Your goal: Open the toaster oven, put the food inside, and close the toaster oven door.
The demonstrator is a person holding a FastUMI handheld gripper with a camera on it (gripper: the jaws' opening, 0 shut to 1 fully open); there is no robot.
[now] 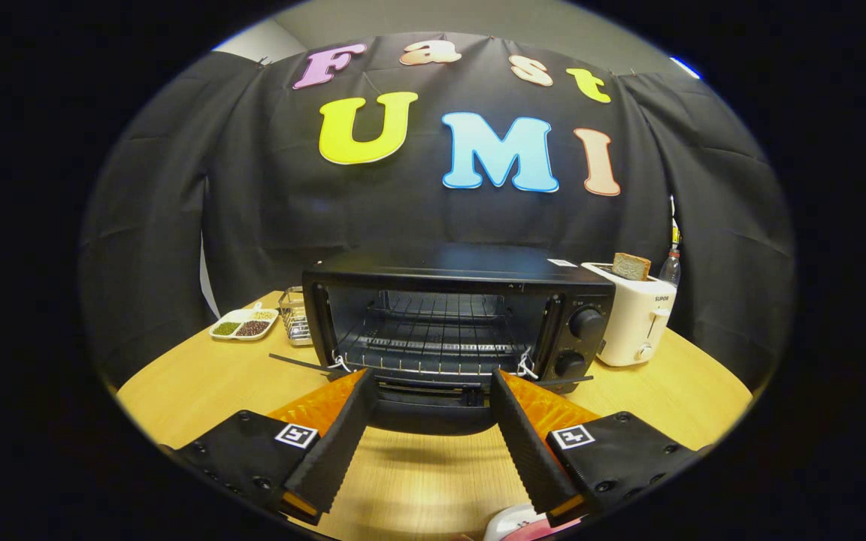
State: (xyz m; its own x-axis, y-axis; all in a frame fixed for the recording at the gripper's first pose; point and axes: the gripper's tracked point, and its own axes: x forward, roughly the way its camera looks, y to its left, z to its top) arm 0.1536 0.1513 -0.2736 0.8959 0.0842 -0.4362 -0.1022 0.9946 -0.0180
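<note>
Sitting toward the table's [177, 383] far left edge, a white divided dish [243, 324] holds separate heaps of green, dark and pale grains or seeds, one to each compartment. Just right of it stands a small clear glass container [295, 315], touching or nearly touching the toaster oven's left wall; what it holds cannot be told.

The black toaster oven [457, 319] takes the middle of the table, its door [433, 409] dropped flat toward the near edge. Its cavity holds a wire rack [433, 330] with nothing on it. Two knobs [585, 324] sit one above the other on its right panel. Close beside its right wall stands a white toaster [636, 315] with a slice of brown bread [631, 266] sticking up from a slot. A bottle [670, 267] stands behind that, by the cloth wall.

Bare wood lies open along the near edge, left and right of the lowered door.

The gripper [430, 391] is spread wide, its ridged black fingers [335, 443] holding nothing; their tips flank the door's front edge, whether touching it cannot be told. A pink and white object [519, 524] peeks up under the right finger, too cut off to name.
</note>
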